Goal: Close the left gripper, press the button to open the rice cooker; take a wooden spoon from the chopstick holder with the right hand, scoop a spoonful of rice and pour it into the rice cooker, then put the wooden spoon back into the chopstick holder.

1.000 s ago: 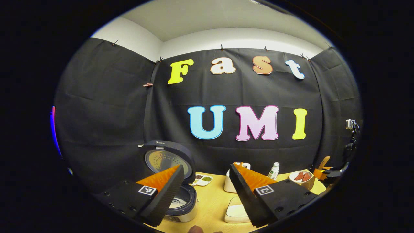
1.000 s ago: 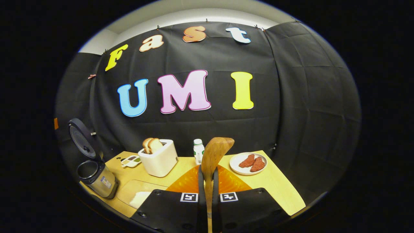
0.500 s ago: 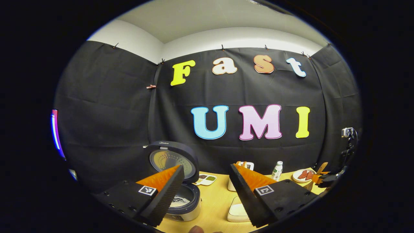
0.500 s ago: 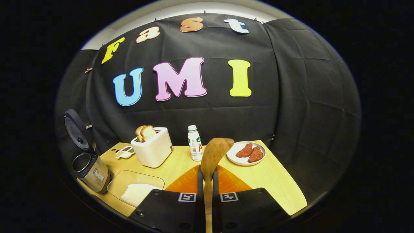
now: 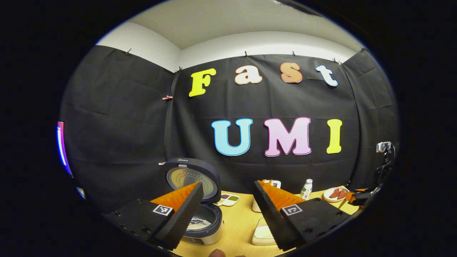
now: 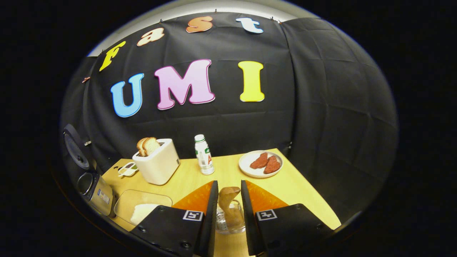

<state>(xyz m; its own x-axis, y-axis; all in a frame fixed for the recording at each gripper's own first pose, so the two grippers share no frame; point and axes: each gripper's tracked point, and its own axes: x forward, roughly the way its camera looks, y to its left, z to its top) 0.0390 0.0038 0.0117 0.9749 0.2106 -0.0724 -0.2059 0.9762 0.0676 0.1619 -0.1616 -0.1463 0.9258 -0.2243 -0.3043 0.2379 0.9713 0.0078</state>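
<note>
Half a second ago the wooden spoon [image 6: 228, 200] was clamped in the right gripper [image 6: 228, 217]; now its jaws are spread apart and the spoon stands bowl-up in the clear chopstick holder [image 6: 230, 221], so it looks dropped off where it belongs. Rice cooker [image 5: 201, 223] sits lid-up with rice inside. Left gripper [image 5: 225, 214] hangs back wide open, holding nothing, probably just out of the way.

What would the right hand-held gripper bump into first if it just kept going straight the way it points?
Most likely the wooden spoon standing in the clear chopstick holder, which sit right between the open fingers of the right hand-held gripper. Beyond them lies bare table, though depth is hard to judge here.
</note>
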